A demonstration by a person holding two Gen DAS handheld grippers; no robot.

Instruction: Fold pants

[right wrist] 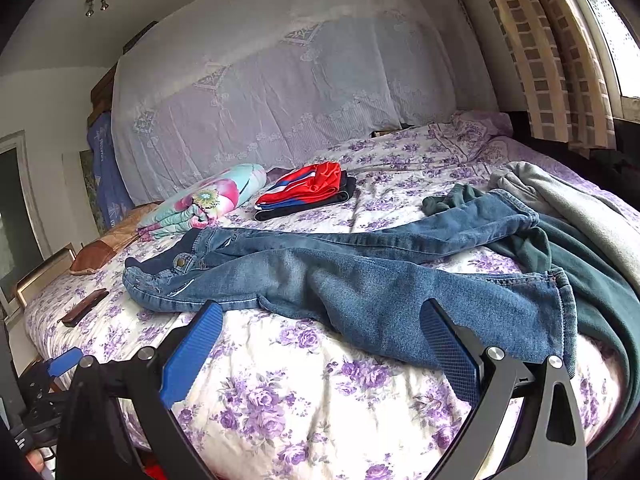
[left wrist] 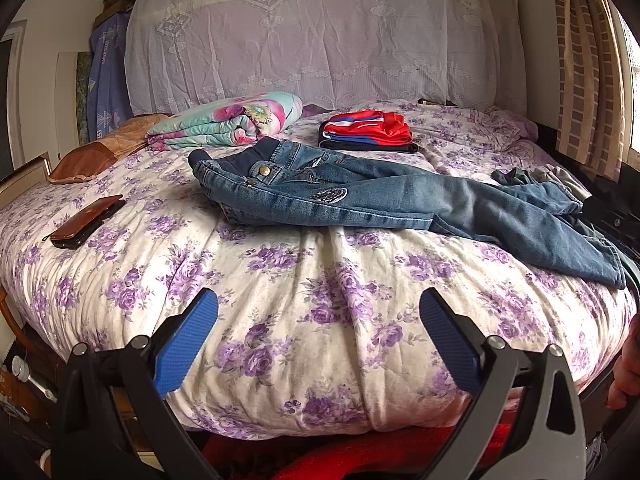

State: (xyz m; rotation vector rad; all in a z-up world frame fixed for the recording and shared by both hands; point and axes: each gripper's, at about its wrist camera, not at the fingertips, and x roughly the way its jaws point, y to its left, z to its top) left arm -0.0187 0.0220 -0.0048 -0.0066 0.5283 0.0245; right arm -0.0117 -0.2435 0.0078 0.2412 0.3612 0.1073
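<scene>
Small blue denim pants [left wrist: 360, 196] spread lengthwise across the purple-flowered quilted bedspread [left wrist: 304, 320], waistband toward the folded floral blanket [left wrist: 228, 120], legs splayed apart and trailing onto a dark green garment [right wrist: 592, 280]; presumably laid flat for folding. Left gripper [left wrist: 319, 336] and right gripper [right wrist: 322, 344] hover at the bed's near edge, jaws wide apart, holding nothing

On the bed [left wrist: 320, 340] the jeans [left wrist: 360, 196] lie crosswise, waist left, with a folded quilt [left wrist: 228, 124] and stacked clothes [left wrist: 368, 132] behind them and a phone [left wrist: 86, 222] far left.
</scene>
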